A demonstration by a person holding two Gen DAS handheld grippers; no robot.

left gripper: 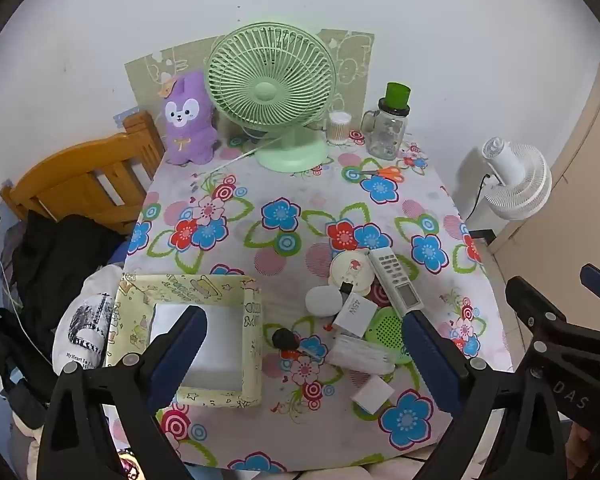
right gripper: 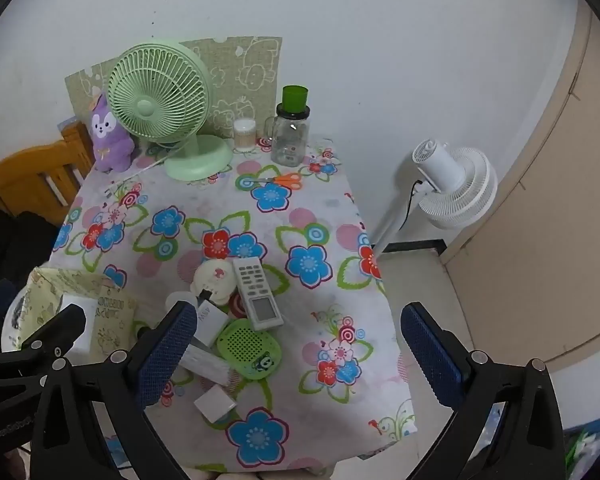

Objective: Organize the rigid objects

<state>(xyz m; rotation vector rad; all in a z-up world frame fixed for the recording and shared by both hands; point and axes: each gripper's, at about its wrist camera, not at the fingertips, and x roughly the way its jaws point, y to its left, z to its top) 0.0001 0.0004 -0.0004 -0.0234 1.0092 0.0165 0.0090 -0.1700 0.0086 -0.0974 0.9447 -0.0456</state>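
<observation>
Both grippers, left (left gripper: pixel 304 336) and right (right gripper: pixel 294 332), hang with jaws spread and holding nothing, so go down slowly onto the remote (left gripper: pixel 394 280) on the tabletop (left gripper: pixel 260 200), then put it in the box (left gripper: pixel 252 344).

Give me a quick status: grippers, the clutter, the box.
Left gripper and right gripper open, empty, above table. Remote, green case, charger piled beside yellow box. Nothing blocking.

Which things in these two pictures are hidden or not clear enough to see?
- Box floor: left view, left finger covers part.
- Box: right view, left gripper body hides it.
- Black item: too small to identify.
- Charger: right view, right finger covers its edge.
</observation>
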